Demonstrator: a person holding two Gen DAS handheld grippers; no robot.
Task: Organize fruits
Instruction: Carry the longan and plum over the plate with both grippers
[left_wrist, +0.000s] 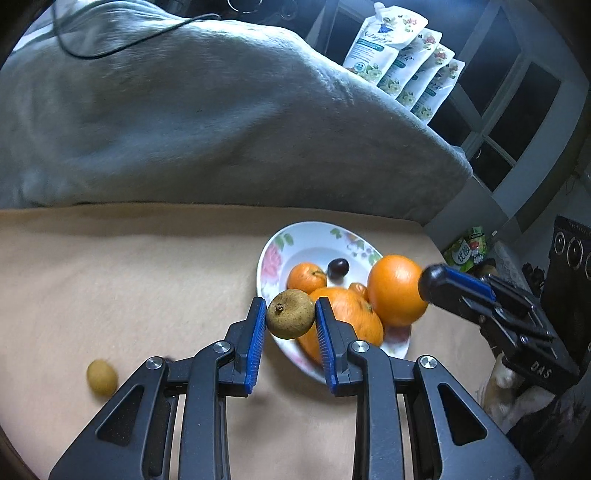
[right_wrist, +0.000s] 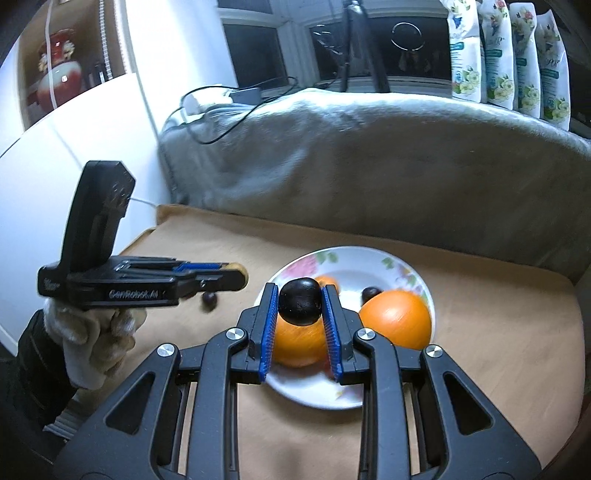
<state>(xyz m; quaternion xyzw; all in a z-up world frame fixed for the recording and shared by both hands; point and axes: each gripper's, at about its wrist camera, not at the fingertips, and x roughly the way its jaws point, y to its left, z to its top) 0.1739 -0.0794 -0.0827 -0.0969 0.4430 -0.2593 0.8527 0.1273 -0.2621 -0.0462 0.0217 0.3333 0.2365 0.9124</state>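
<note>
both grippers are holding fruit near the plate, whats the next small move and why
Probably carry both over the plate and release: the left gripper grips a brownish fruit, the right gripper a dark fruit, and oranges already sit there.

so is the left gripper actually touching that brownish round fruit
Touching. The left wrist view shows the left gripper with both blue pads pressed against the brownish fruit, holding it up off the tan cloth.

Right gripper (right_wrist: 300, 306) clamps a dark plum (right_wrist: 299, 301) above the plate (right_wrist: 369, 258).
</note>
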